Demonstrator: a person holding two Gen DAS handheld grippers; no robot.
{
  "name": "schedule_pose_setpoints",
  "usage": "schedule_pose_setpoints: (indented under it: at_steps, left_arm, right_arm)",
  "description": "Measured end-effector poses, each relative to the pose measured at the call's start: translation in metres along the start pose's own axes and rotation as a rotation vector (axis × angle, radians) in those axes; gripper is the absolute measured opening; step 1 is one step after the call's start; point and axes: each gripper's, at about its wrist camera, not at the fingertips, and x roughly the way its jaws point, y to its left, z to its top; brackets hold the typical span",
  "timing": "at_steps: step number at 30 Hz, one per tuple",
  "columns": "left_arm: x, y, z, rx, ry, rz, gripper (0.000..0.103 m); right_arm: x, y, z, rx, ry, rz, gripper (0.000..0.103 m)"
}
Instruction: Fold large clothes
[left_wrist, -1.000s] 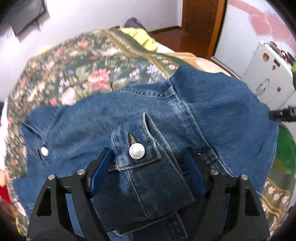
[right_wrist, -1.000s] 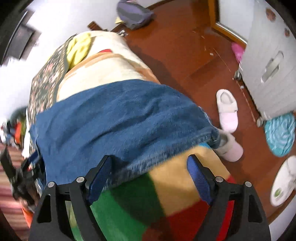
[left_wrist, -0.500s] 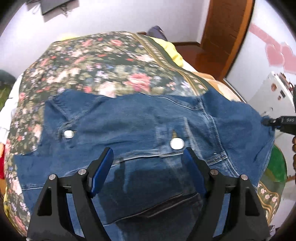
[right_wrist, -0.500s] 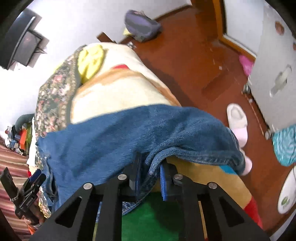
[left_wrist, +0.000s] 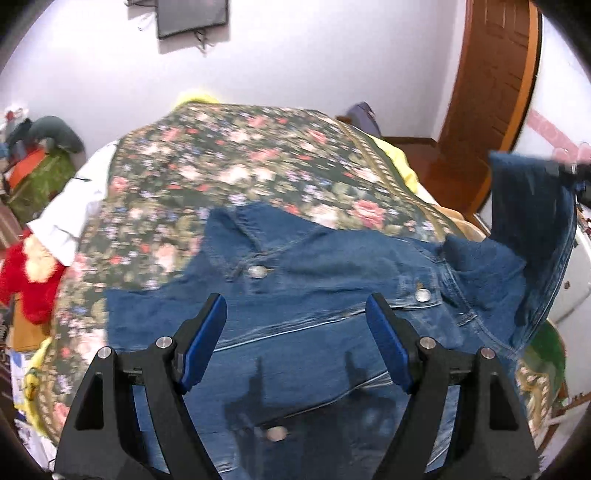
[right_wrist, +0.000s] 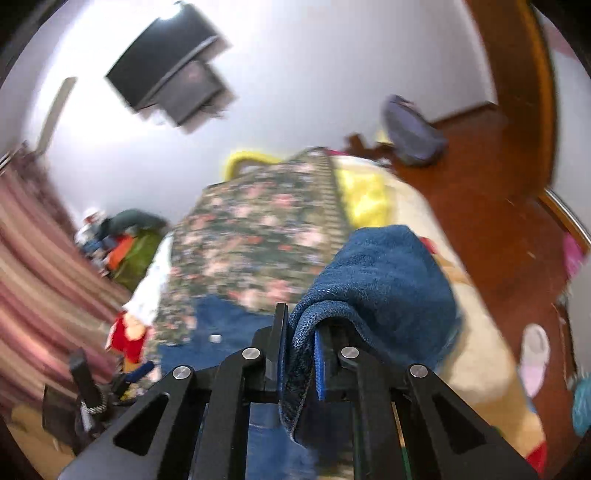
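The denim jacket (left_wrist: 325, 295) lies spread on the floral bedspread (left_wrist: 236, 177), front side up, its metal snaps showing. Its long axis runs crosswise to the left gripper (left_wrist: 295, 347), from the flat panel off the left finger to the raised end beyond the right finger. The collar (left_wrist: 247, 229) points away from this claw, toward the far wall. The hem side lies nearest, under and below the fingers.

The left gripper hangs above the cloth with its blue pads wide apart; nothing sits between them and they touch no denim.

Off to that claw's right, one end of the jacket is lifted clear of the bed and hangs as a steep fold. The right gripper (right_wrist: 299, 354) has it: its jaws are clenched on a bunched edge of denim, which rises between the pads and drapes forward and to the right over the fingers (right_wrist: 321, 365). Which part of the garment that edge is, probably a sleeve or a side panel, is hard to say through the blur.

Ahead of the right claw the bedspread stretches away, with a yellow blanket (right_wrist: 362, 199) along its right. A red soft toy (right_wrist: 127, 338) lies to the lower left, and a pale slipper (right_wrist: 533, 354) lies on the wooden floor (right_wrist: 480, 184) to the right.
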Motion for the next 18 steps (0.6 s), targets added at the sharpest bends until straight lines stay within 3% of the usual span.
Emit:
schedule_pose_setpoints:
  at_steps: [4, 8, 13, 18]
  left_arm:
    - [-0.020, 0.026, -0.011, -0.009, -0.034, 0.052, 0.077]
    - [-0.031, 0.054, -0.026, -0.052, -0.036, 0.073, 0.077]
    - [-0.035, 0.092, -0.054, -0.128, -0.007, 0.098, 0.077]
    - [-0.028, 0.119, -0.081, -0.191, 0.058, 0.093, 0.077]
  right_arm:
    - [0.026, 0.072, 0.001, -0.103, 0.023, 0.079, 0.009]
    - [0.070, 0.134, -0.019, -0.192, 0.096, 0.128, 0.009]
    - [0.142, 0.172, -0.068, -0.242, 0.270, 0.133, 0.009]
    - [0.200, 0.176, -0.128, -0.290, 0.447, 0.077, 0.010]
